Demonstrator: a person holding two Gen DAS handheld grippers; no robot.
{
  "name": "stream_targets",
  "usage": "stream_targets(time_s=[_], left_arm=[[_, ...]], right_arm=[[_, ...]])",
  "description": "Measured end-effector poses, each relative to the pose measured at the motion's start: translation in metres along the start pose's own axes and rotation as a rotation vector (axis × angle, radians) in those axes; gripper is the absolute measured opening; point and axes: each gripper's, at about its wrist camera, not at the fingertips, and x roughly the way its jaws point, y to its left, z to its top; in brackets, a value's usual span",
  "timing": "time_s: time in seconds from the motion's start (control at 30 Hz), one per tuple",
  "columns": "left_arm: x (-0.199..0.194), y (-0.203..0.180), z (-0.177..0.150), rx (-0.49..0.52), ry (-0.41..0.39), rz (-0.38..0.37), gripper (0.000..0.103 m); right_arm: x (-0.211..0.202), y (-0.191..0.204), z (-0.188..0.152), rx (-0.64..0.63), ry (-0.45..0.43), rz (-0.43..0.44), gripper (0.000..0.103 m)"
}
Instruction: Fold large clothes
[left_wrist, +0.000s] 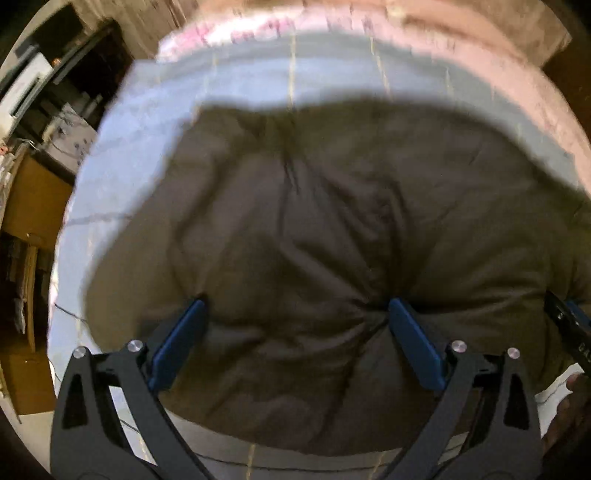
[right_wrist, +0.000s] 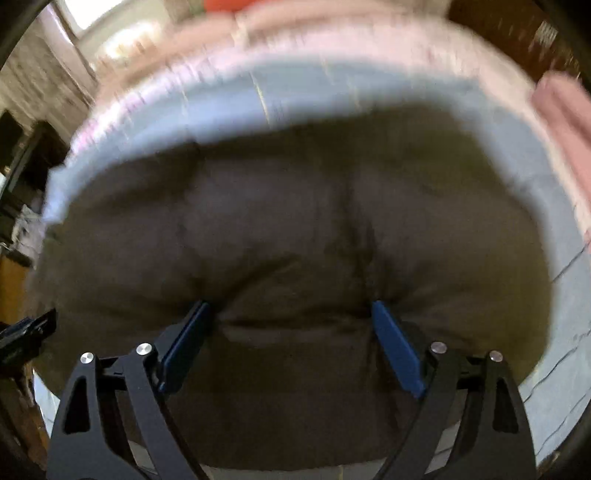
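Note:
A large dark olive-brown garment (left_wrist: 332, 221) lies spread and wrinkled over a bed, and it fills most of both views (right_wrist: 295, 221). My left gripper (left_wrist: 295, 302) points steeply down at it with its jaws wide apart. The blue fingertips (left_wrist: 195, 314) dig into the cloth, and creases fan out from them. My right gripper (right_wrist: 290, 304) stands open the same way, its blue fingertips (right_wrist: 380, 314) dimpling the cloth. The pads of neither gripper pinch any cloth. Both views are blurred.
A light blue sheet (left_wrist: 122, 147) covers the bed under the garment, and a pink blanket (left_wrist: 517, 74) lies beyond it. Wooden furniture and cluttered shelves (left_wrist: 33, 184) stand to the left. A hand (left_wrist: 576, 384) and a black gripper frame (left_wrist: 569, 325) show at the right edge.

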Motion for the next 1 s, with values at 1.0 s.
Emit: stream_targets(time_s=[1.0], left_arm=[[-0.417, 0.004, -0.061, 0.037, -0.338, -0.032, 0.101]], right_arm=[[-0.378, 0.069, -0.026, -0.105, -0.139, -0.157, 0.102]])
